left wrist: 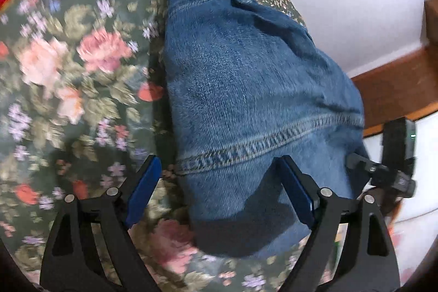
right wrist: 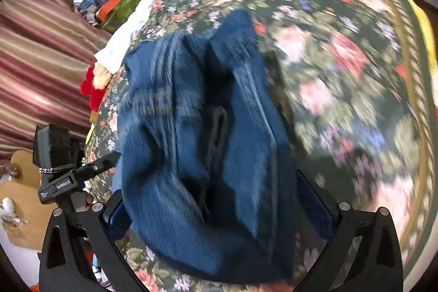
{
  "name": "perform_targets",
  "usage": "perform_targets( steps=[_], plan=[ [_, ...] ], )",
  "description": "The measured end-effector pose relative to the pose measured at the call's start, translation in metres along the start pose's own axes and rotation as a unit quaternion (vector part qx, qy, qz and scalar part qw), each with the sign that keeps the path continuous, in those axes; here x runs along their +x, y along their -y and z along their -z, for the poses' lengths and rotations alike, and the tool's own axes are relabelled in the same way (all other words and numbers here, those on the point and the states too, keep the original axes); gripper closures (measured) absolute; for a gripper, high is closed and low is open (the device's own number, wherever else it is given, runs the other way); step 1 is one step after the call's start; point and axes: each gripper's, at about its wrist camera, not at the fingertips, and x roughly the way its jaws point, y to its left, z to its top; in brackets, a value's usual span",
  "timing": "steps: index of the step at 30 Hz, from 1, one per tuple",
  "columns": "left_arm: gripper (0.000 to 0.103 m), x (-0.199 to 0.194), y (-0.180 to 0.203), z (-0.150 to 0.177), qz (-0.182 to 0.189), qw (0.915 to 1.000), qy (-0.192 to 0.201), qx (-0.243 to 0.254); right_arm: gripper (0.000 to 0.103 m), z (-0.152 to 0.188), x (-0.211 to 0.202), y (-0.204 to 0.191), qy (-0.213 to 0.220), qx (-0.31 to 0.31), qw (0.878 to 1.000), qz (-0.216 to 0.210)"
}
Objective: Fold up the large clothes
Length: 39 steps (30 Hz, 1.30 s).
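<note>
Blue denim jeans [left wrist: 246,89] lie on a bed with a dark floral cover [left wrist: 68,73]. In the left wrist view my left gripper [left wrist: 219,182] is open, its blue-padded fingers [left wrist: 143,188] wide apart, with a hemmed end of the jeans between them. In the right wrist view the jeans [right wrist: 197,144] are bunched and blurred by motion. My right gripper [right wrist: 219,212] is open, its jaws wide on either side of the bunched denim. The other gripper shows at the left edge of that view [right wrist: 68,177].
The floral cover [right wrist: 342,59] spans most of the right wrist view. A white cloth [right wrist: 128,32] and red item [right wrist: 93,86] lie at the bed's left edge, beside a striped curtain [right wrist: 41,51]. A wooden frame [left wrist: 397,89] and white wall stand at the right in the left view.
</note>
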Motion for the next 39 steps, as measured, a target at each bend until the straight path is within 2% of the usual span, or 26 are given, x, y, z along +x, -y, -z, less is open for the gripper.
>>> perform_targets(
  steps=[5,10,15,18,25,31,39],
  plan=[
    [0.007,0.019,-0.007,-0.011,0.022,0.9995,-0.005,-0.02,0.0,-0.025,0.038,0.004,-0.042,-0.003,0.998,-0.035],
    [0.001,0.04,-0.015,-0.019,0.064,0.9967,-0.021,-0.045,0.0,-0.032,0.058,0.011,-0.048,-0.002,0.996,-0.074],
    [0.002,0.056,-0.013,-0.024,0.096,0.9934,-0.027,-0.056,0.0,-0.033,0.064,0.012,-0.04,0.007,0.996,-0.077],
    [0.004,0.056,-0.001,-0.026,0.073,0.9963,-0.015,-0.045,0.0,-0.029,0.062,0.01,-0.028,0.011,0.997,-0.072],
    [0.019,0.038,0.023,-0.017,0.046,0.9989,0.006,0.002,0.018,-0.022,0.05,-0.003,-0.002,0.0,0.998,-0.055],
    [0.024,0.01,0.047,-0.018,0.016,0.9975,0.02,0.066,0.031,-0.003,0.04,0.0,0.012,0.035,0.996,-0.085],
    [0.031,-0.032,0.063,-0.024,0.018,0.9943,0.035,0.1,0.039,0.011,0.023,-0.027,0.005,0.021,0.995,-0.094]
  ],
)
